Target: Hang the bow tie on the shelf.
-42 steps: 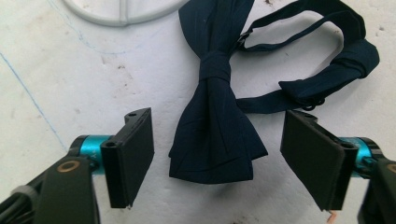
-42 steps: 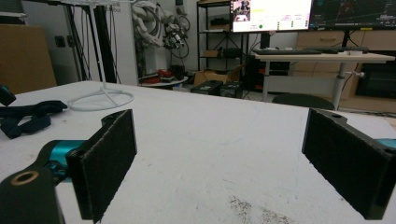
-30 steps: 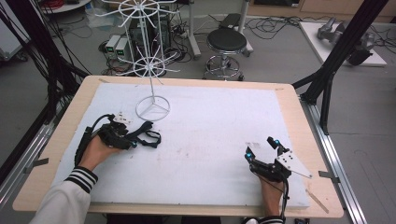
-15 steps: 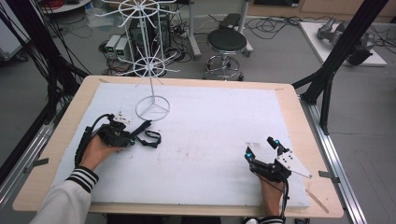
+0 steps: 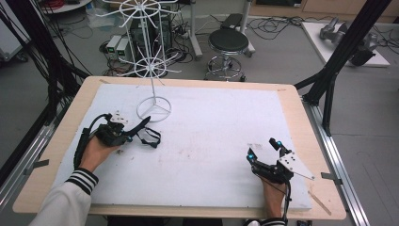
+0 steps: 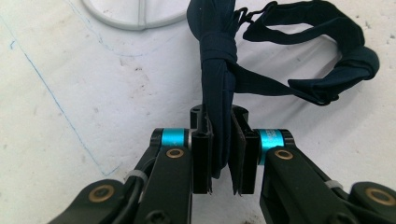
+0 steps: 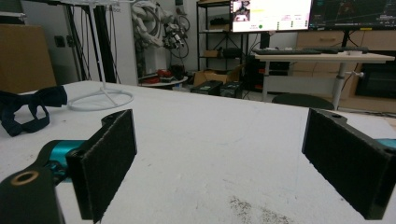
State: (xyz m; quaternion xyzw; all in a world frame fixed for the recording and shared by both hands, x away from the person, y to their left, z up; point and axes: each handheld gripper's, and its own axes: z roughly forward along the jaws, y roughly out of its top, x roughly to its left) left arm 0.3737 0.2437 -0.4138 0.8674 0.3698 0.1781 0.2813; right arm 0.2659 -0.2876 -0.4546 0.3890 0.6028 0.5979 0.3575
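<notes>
Left gripper clamped on a navy bow tie, its strap looping just beyond the jaws, white wire stand ahead, right gripper spread wide, well apart.

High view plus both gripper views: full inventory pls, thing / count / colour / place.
Bow tie: 1, dark navy, left part of the mat beside the rack's base, one wing clamped in the left gripper, strap loop lying on the mat.
Wire rack: 1, white, upright at the far left of the mat, ring base on the mat.
Mat: 1, white, scuffed, covers most of the tabletop.
Table: 1, light wood, edge shows around the mat.
Stool: 1, black seat, on the floor beyond the table.
Left gripper: 1, black with blue accents, shut on the bow tie.
Right gripper: 1, black, open, near right of the mat, nothing between the pads.
</notes>
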